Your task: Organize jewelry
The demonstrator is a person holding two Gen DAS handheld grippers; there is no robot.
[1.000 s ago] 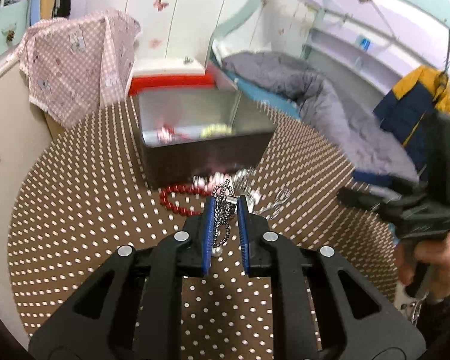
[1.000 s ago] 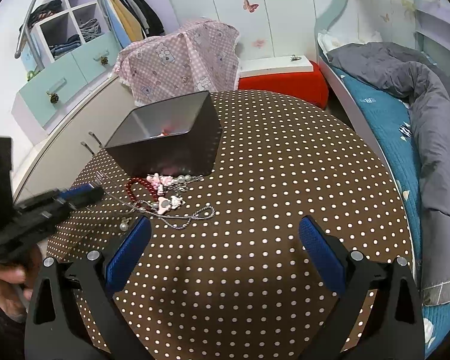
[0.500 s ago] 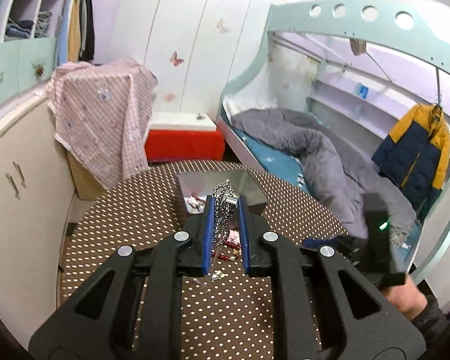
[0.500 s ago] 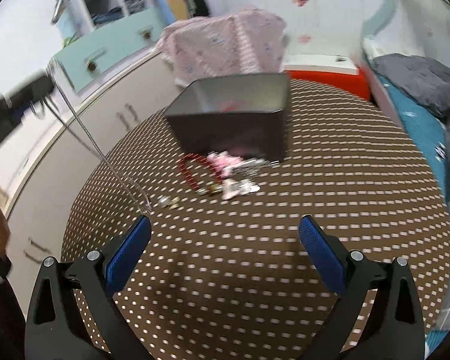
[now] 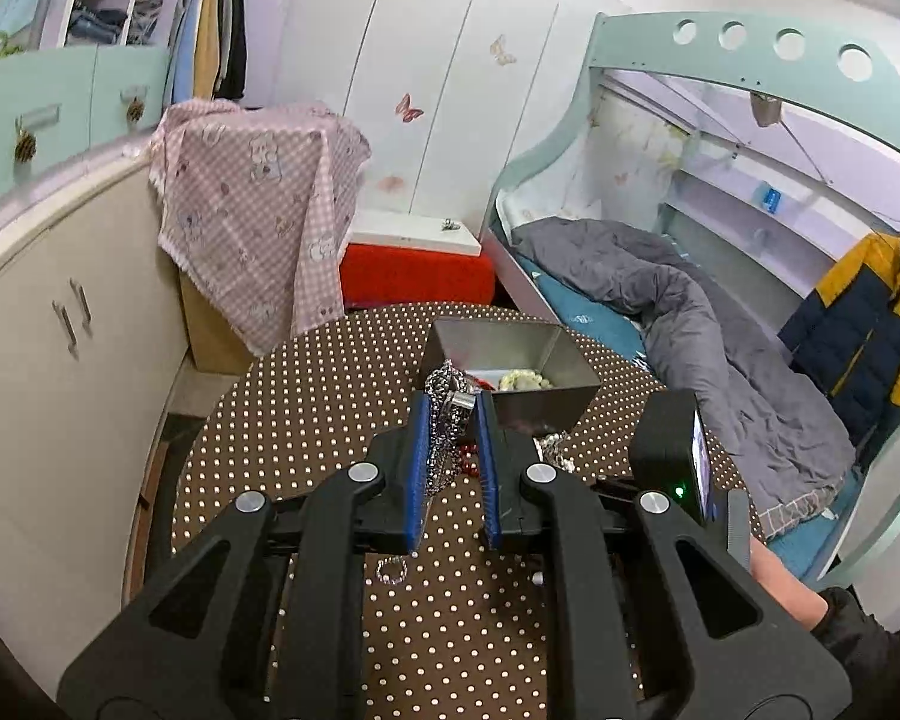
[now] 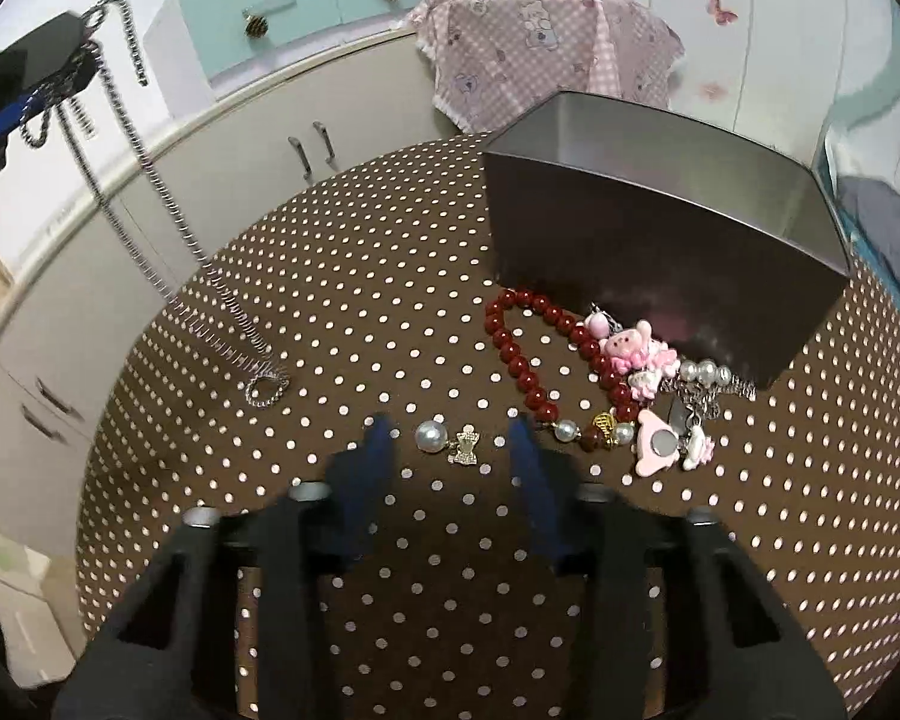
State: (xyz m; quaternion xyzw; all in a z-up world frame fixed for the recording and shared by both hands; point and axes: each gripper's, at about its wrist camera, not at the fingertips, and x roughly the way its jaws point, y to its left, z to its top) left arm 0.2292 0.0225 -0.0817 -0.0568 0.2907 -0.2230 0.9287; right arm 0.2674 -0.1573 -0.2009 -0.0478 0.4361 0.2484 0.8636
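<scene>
right gripper point(image 6: 453, 450) fingers point(image 6: 378, 450) motion-blurred, metal box point(image 6: 660, 228) contents hidden by wall

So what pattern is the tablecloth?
Brown with small white polka dots; the tablecloth shows best in the right wrist view.

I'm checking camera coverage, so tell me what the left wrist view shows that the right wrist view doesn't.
Only the left wrist view shows inside the metal box, where white beads lie. Only the right wrist view shows the pearl earring between the open right gripper fingers. Both show the silver chain clamped in the left gripper, and the red bead bracelet.
</scene>
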